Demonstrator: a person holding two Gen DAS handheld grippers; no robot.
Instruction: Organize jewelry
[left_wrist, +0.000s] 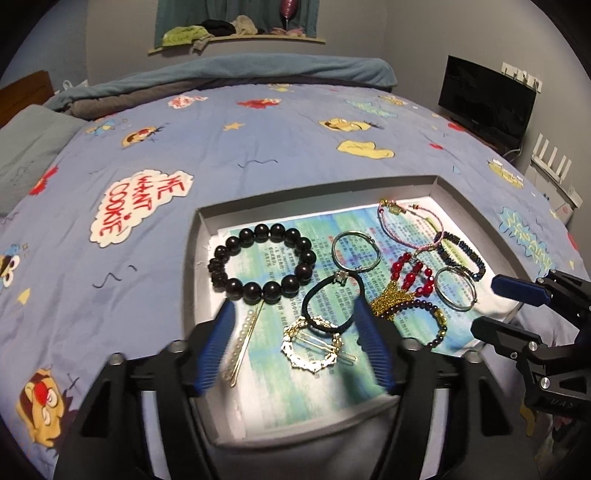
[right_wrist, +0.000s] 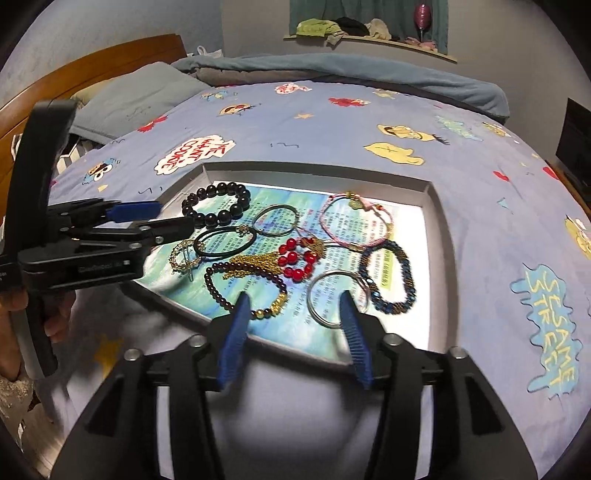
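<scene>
Lying on the cartoon-print bedspread (left_wrist: 258, 147) is a shallow grey tray (left_wrist: 314, 184) lined with a printed paper sheet (left_wrist: 280, 354), and the jewelry is spread over that sheet. At the left sits a black bead bracelet (left_wrist: 264, 264), with a pearl hair clip (left_wrist: 240, 343) just below it. The left gripper (left_wrist: 295, 314) hovers over a black hair tie (left_wrist: 332, 306) and a gold ring-shaped clip (left_wrist: 314, 347), its blue fingers (left_wrist: 218, 350) spread apart and pinching nothing. Further right lie red beads (right_wrist: 299, 258) and a silver hoop (right_wrist: 338, 297). The right gripper (right_wrist: 293, 306) hangs above the tray's near edge, jaws likewise apart and empty. A dark beaded bracelet (right_wrist: 388, 277) lies rightmost.
</scene>
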